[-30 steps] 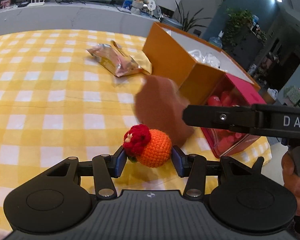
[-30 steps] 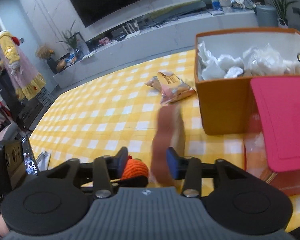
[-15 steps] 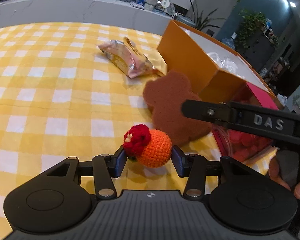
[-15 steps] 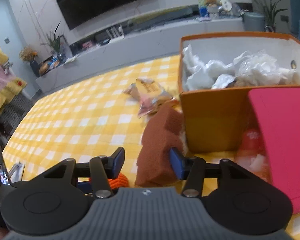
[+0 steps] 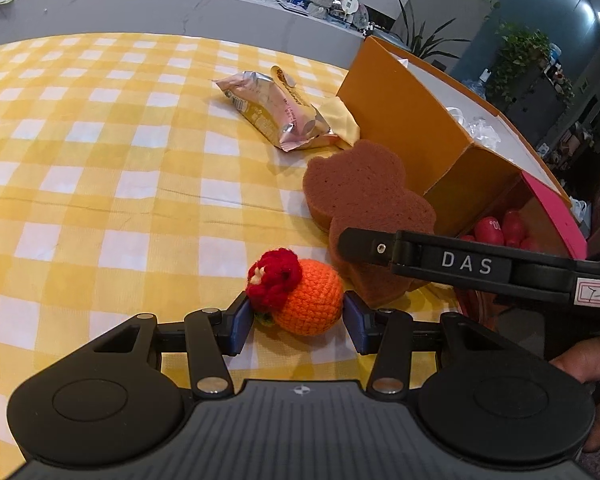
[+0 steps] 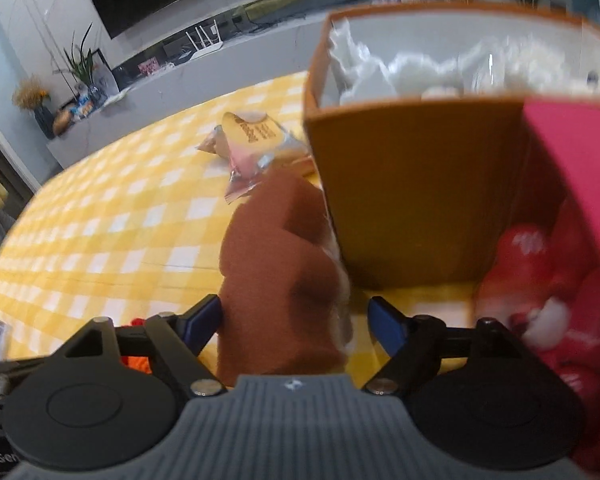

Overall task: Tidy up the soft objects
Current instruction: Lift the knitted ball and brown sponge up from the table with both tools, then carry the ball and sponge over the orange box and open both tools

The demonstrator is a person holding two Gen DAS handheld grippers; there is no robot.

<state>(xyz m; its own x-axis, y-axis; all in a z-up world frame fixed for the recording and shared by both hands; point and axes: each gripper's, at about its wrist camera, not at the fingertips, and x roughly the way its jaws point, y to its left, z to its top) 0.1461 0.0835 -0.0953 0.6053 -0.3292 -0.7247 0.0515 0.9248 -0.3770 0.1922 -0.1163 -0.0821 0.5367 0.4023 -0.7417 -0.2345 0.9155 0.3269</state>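
Note:
My left gripper [image 5: 298, 320] is shut on an orange crocheted ball [image 5: 308, 300] with a red flower, held just above the yellow checked cloth. A brown bear-shaped sponge [image 5: 364, 196] lies on the cloth against the orange box [image 5: 400, 120]. In the right wrist view the sponge [image 6: 276, 280] sits between my right gripper's [image 6: 296, 322] jaws, which are opening. A gap shows beside the right pad [image 6: 384, 328]. One finger [image 5: 380, 246] of the right gripper crosses over the sponge in the left wrist view.
The orange box [image 6: 412, 184] holds crumpled white material. A pink box [image 6: 580, 200] with red soft items stands next to it on the right. A foil snack packet [image 5: 276, 116] lies behind the sponge. A hand [image 5: 588, 364] is at the right edge.
The right gripper came down and forward with the sponge and its jaws widened; the sponge now rests on the cloth by the orange box. The left gripper keeps the ball.

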